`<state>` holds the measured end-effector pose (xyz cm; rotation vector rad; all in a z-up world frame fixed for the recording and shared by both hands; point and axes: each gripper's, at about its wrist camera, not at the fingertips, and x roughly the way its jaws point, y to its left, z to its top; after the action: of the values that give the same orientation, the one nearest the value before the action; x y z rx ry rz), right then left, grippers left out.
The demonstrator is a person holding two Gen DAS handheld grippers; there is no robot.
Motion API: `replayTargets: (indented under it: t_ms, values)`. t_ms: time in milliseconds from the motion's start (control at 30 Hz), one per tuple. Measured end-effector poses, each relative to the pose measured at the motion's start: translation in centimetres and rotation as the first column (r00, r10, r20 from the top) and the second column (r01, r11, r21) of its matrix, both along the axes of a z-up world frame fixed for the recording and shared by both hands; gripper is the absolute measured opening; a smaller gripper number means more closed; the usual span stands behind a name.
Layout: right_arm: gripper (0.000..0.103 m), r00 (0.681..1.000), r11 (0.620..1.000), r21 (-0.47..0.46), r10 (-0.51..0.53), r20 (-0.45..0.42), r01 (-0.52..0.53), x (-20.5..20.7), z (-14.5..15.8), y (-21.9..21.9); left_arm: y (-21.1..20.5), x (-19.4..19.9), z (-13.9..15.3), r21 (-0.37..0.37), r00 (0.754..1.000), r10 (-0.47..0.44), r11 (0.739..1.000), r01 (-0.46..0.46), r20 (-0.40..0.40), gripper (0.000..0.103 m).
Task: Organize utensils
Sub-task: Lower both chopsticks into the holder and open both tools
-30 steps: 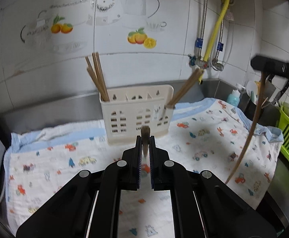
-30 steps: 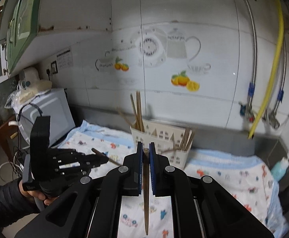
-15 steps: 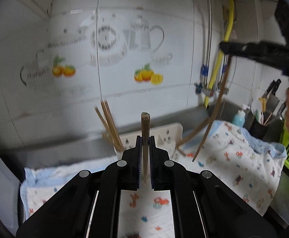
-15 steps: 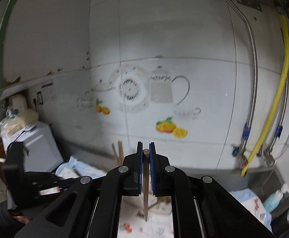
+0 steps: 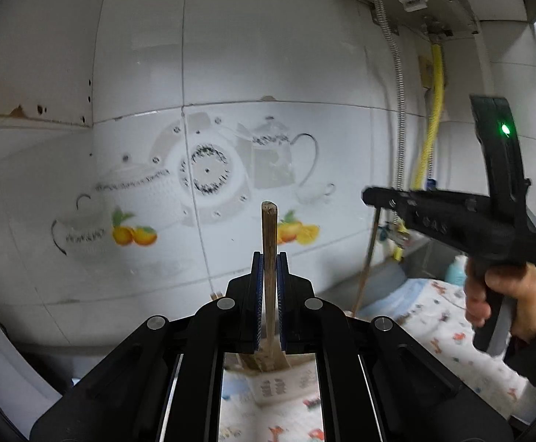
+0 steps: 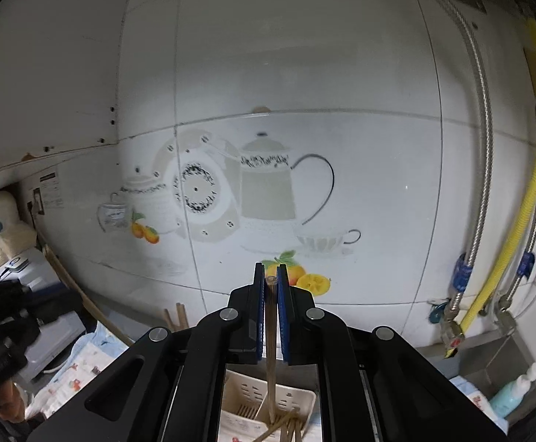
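Observation:
My left gripper [image 5: 269, 258] is shut on a wooden chopstick [image 5: 269, 228] that stands upright between its pads, raised in front of the tiled wall. Below it, part of the cream utensil basket [image 5: 271, 386] shows between the gripper's arms. My right gripper [image 6: 271, 276] is shut on a second chopstick [image 6: 270, 331], which hangs down over the basket [image 6: 242, 390]. Whether its tip is inside, I cannot tell. Several chopsticks [image 6: 290, 423] lean in the basket. In the left wrist view the right gripper [image 5: 369, 197] sits at the right, held by a hand [image 5: 503, 294].
A patterned cloth [image 5: 437, 320] covers the counter. A yellow hose [image 6: 525, 221], braided steel pipes and valves [image 6: 459, 276] run down the right wall. A blue bottle [image 6: 514, 390] stands at the lower right and a white appliance [image 6: 28, 283] at the left.
Both grippers have risen, so the views now show mostly wall. The right gripper has carried its chopstick leftward to above the basket. Both stay shut on their chopsticks.

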<state>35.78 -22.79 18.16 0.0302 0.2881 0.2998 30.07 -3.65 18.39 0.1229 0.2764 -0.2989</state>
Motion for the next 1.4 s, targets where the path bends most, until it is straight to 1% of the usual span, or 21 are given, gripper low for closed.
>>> replayTargets:
  t_ms: [133,167,267,333,500,567,667,767,867,933,1100,1200,1333,1400]
  values:
    - [0.006,1.000,1.000,-0.001,-0.011,-0.003,0.011,1.2,-1.4,-0.2,-0.1,1.9,-0.9,-0.003,1.000,0.019,1.000,-0.019,-0.005,0.006]
    - [0.006,1.000,1.000,0.001,-0.010,-0.011,0.010,1.6,-1.7,-0.4,0.0,2.4,-1.3,-0.013,1.000,0.016,1.000,-0.016,-0.012,0.006]
    - [0.006,0.999,1.000,0.019,-0.008,-0.035,0.009,2.6,-3.0,-0.8,0.3,3.7,-2.5,-0.032,0.999,0.025,0.999,-0.026,-0.039,0.006]
    - [0.006,0.999,0.999,0.033,0.000,-0.047,0.002,3.0,-3.7,-1.1,0.4,4.3,-3.3,-0.029,0.998,0.036,0.999,-0.037,-0.049,0.006]
    - [0.006,0.996,1.000,0.028,0.011,-0.087,-0.008,3.7,-5.4,-1.1,0.4,5.6,-5.3,-0.030,0.995,0.043,0.999,-0.046,-0.095,0.006]
    - [0.006,0.994,1.000,0.015,0.023,-0.108,-0.021,3.7,-5.9,-0.9,0.4,6.0,-6.1,-0.028,0.992,0.045,0.998,-0.048,-0.114,0.006]
    - [0.006,0.988,0.999,-0.037,0.027,-0.152,-0.033,3.8,-7.0,-0.2,0.2,6.5,-7.3,-0.016,0.989,0.045,0.999,-0.048,-0.140,0.006]
    - [0.006,0.982,0.998,-0.054,0.033,-0.188,-0.044,3.8,-7.8,0.0,-0.1,6.9,-8.3,0.001,0.986,0.049,0.999,-0.049,-0.162,0.006]
    - [0.006,0.971,0.996,-0.071,0.039,-0.235,-0.057,4.1,-8.5,0.2,-0.2,7.4,-9.1,0.000,0.981,0.048,0.999,-0.049,-0.186,0.006]
    - [0.007,0.965,0.993,-0.098,0.041,-0.259,-0.068,4.2,-9.0,0.5,-0.2,7.8,-9.6,0.007,0.979,0.053,0.999,-0.053,-0.199,0.006]
    - [0.007,0.958,0.991,-0.111,0.043,-0.284,-0.077,4.2,-9.4,0.4,-0.2,8.4,-10.6,0.010,0.971,0.061,0.998,-0.060,-0.230,0.006]
    - [0.008,0.958,0.990,-0.118,0.038,-0.283,-0.075,4.1,-9.3,0.4,0.0,8.6,-10.9,0.010,0.968,0.065,0.998,-0.064,-0.243,0.007]
    - [0.008,0.961,0.990,-0.121,0.034,-0.273,-0.070,3.8,-9.0,0.4,-0.1,8.5,-10.9,0.019,0.969,0.062,0.998,-0.059,-0.240,0.007]
    - [0.010,0.962,0.990,-0.125,0.033,-0.270,-0.069,3.6,-8.8,0.4,0.0,8.2,-10.8,0.020,0.970,0.067,0.998,-0.065,-0.235,0.007]
